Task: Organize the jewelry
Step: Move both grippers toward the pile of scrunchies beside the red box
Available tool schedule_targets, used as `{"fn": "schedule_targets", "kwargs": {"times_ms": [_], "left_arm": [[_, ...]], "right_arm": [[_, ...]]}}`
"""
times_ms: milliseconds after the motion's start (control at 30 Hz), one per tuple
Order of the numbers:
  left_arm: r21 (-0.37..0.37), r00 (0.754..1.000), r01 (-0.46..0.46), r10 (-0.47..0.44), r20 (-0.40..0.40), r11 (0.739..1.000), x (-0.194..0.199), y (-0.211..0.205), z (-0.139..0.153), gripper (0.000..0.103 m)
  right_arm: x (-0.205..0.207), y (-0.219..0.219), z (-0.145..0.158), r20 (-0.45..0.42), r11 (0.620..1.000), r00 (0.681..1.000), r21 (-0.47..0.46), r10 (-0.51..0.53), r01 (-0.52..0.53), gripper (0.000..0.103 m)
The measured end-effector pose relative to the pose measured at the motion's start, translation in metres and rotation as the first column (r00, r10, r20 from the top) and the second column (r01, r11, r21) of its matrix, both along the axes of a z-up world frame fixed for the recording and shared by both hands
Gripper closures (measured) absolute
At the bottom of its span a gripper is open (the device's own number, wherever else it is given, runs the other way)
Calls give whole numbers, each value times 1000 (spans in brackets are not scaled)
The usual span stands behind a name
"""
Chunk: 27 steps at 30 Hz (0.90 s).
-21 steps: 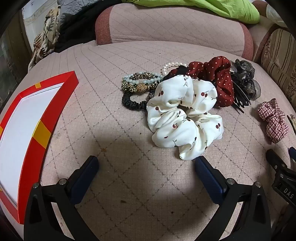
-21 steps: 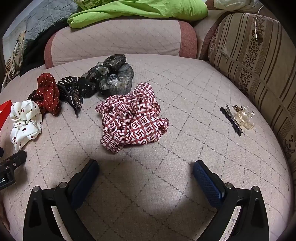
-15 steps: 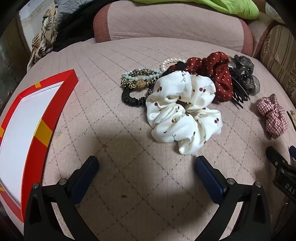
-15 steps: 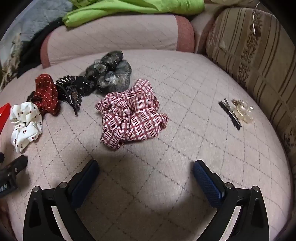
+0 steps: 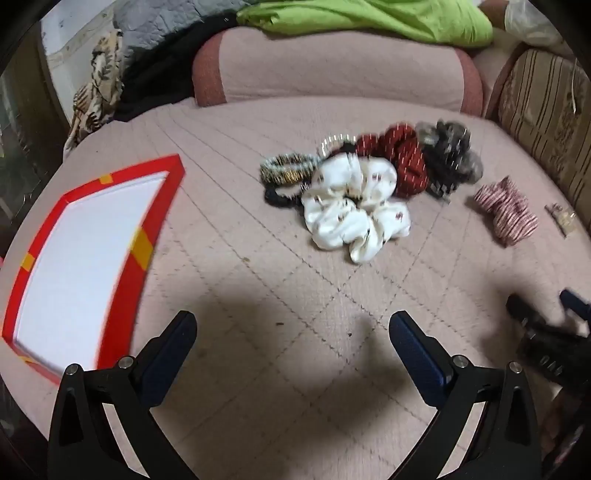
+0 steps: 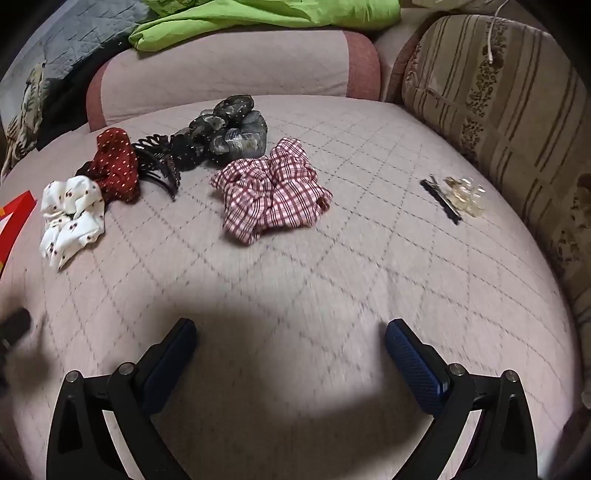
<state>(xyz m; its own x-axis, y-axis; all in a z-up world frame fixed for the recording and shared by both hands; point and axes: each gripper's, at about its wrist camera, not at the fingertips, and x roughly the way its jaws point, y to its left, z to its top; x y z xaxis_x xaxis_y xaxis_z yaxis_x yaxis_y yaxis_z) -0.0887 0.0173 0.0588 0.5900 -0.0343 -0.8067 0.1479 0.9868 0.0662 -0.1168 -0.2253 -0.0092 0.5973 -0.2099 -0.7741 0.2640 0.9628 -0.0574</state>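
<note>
On the pink quilted cushion lies a heap of hair things: a white cherry-print scrunchie [image 5: 356, 214], a dark red dotted scrunchie [image 5: 404, 162], beaded bracelets [image 5: 288, 171], a black band and a dark gauzy scrunchie [image 6: 229, 129] with a black claw clip [image 6: 159, 166]. A red plaid scrunchie [image 6: 273, 192] lies apart to the right. A red-rimmed white tray [image 5: 144, 243] sits at the left. My left gripper [image 5: 291, 336] hovers open, short of the white scrunchie. My right gripper [image 6: 290, 341] hovers open, short of the plaid scrunchie. Both hold nothing.
A black hair pin and a clear clip [image 6: 461, 195] lie near the striped cushion [image 6: 498, 110] on the right. A pink bolster [image 6: 229, 77] with green cloth [image 6: 266, 14] on it closes off the back. The right gripper's body [image 5: 546, 339] shows at the left wrist view's right edge.
Both grippers have drawn back and up from the heap, so the scrunchies sit farther off and more of the tray shows. Nothing was picked up; both jaws stay wide.
</note>
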Motion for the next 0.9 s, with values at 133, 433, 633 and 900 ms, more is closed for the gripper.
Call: {"fn": "schedule_targets", "kwargs": {"times_ms": [133,433,633,900], "left_arm": [[-29,999,-2,3,35,1000,-5,10,25,0],[-65,993,-66,73,98,996,-20,41,52,0],[-54,976,-165,171,134,985,-24,80,60,0],[-61,976,-189,194,95,980,-30,95,58,0]], "right_arm": [[-16,2,8,-6,1000,1000,15,-14,14,5],[-54,7,58,99,998,993,11,-64,64,8],[-61,14,84,172,998,983,29,-60,56,8],[-62,34,89,195,999,981,27,15,-20,8]]}}
